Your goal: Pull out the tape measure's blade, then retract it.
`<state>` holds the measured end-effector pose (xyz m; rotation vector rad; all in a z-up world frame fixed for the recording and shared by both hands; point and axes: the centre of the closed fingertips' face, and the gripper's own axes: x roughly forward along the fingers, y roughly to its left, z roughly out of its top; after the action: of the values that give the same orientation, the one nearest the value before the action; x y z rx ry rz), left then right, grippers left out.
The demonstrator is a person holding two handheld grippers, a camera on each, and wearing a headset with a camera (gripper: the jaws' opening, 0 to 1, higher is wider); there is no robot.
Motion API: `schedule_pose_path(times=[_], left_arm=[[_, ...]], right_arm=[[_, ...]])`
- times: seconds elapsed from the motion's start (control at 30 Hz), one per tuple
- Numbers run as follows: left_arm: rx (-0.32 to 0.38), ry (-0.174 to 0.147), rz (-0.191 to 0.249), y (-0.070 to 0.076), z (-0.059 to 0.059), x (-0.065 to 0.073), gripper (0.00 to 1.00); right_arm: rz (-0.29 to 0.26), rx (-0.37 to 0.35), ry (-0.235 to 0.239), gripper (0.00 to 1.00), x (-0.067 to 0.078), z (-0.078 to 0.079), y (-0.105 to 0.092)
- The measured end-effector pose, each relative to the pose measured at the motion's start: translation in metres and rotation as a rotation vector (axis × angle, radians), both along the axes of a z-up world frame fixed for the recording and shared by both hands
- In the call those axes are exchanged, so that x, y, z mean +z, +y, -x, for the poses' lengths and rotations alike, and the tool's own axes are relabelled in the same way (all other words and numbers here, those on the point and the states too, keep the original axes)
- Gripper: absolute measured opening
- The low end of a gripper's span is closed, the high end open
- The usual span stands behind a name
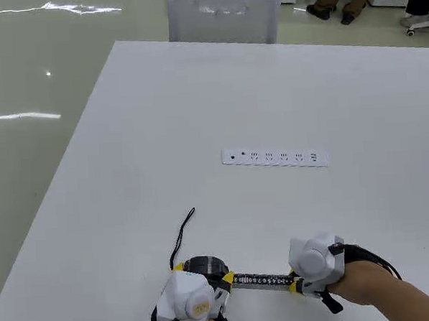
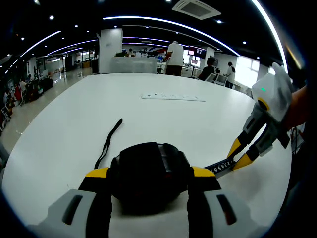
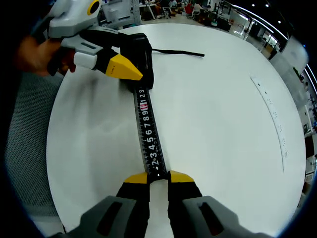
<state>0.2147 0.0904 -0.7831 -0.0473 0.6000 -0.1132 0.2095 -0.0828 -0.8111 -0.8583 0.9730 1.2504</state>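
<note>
The white workbench (image 1: 197, 97) is bare apart from a power strip (image 1: 275, 157) well beyond both grippers. At your left, the wrist strap (image 1: 182, 230) trails away past the left gripper (image 2: 151, 173). Its fingers are clamped on either side of the tape measure (image 1: 206, 266), a black case resting on the table. From the case the blade (image 3: 150, 134) runs out to your right gripper (image 3: 158, 177), whose fingers are pinched on its end. The hook is hidden between them; it is probably caught there. Judgement: the case is rigid and safe to squeeze across its flanks. The blade is thin, springy and slick. Hold it at the tip, keep it straight, and ease it back, since the spring may snap it in.
</note>
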Motion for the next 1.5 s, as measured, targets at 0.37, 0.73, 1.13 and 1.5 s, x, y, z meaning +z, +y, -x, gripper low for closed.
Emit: schedule_pose_path(times=[0.37,0.73,1.13,1.5], left_arm=[[0.002,0.004,0.005,-0.001,0.002,0.005,0.57],[0.003,0.002,0.005,-0.002,0.004,0.01,0.57],[0.007,0.001,0.009,0.0,0.003,0.006,0.57],[0.003,0.001,0.009,0.0,0.001,0.004,0.57]], right_arm=[[-0.013,0.004,0.002,0.12,-0.002,0.001,0.009],[-0.029,-0.011,0.014,0.12,0.001,0.003,0.019],[-0.039,-0.006,0.013,0.12,-0.001,0.004,0.031],[-0.053,-0.006,0.014,0.12,-0.003,0.004,0.042]])
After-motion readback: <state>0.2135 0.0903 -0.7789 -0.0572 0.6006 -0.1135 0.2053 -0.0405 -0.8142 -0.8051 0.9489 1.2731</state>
